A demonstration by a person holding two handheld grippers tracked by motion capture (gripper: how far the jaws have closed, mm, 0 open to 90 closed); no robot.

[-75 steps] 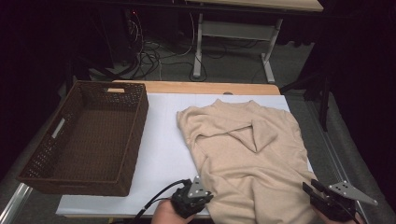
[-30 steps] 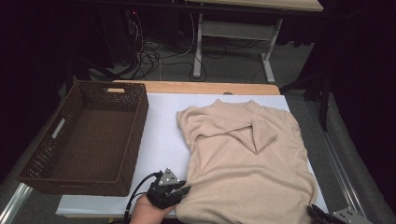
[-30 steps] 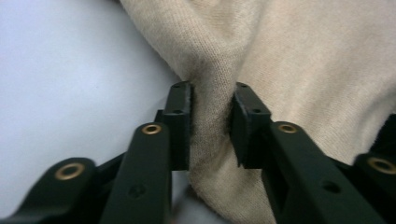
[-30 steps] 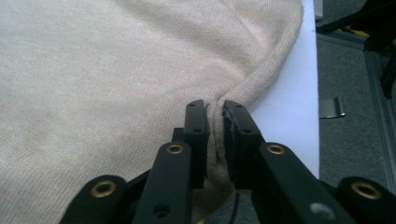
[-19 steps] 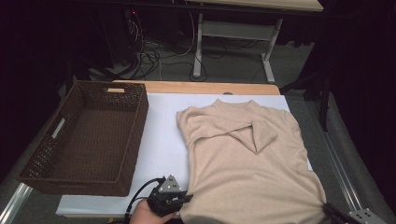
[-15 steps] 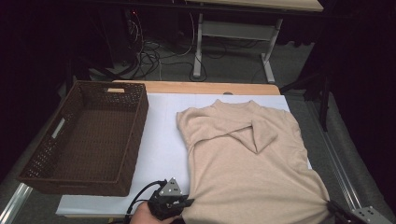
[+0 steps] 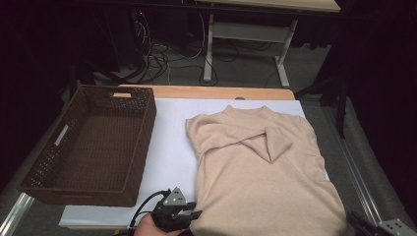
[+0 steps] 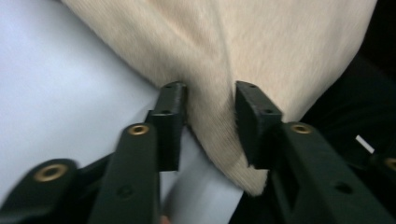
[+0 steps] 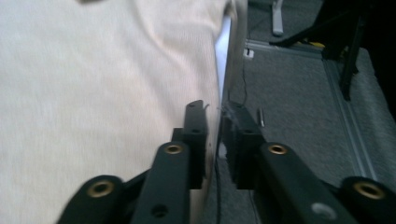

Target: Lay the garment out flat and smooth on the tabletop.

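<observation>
A beige sweater lies flat on the white table cover, collar away from me and one sleeve folded across the chest. My left gripper is at the sweater's near left hem corner. In the left gripper view its jaws have just been opening, and a fold of the sweater still lies loosely between them. My right gripper is at the near right corner. Its jaws have just been opening too and stand slightly apart over the sweater's side edge.
A dark brown wicker basket stands empty on the left of the table. The table's right edge and a metal rail run beside the sweater, with grey floor beyond. Cables and a desk frame lie behind the table.
The sweater's lower hem has been drawn toward the near edge and lies flatter than before. The right gripper has slid out toward the near right corner. The left gripper has hardly moved.
</observation>
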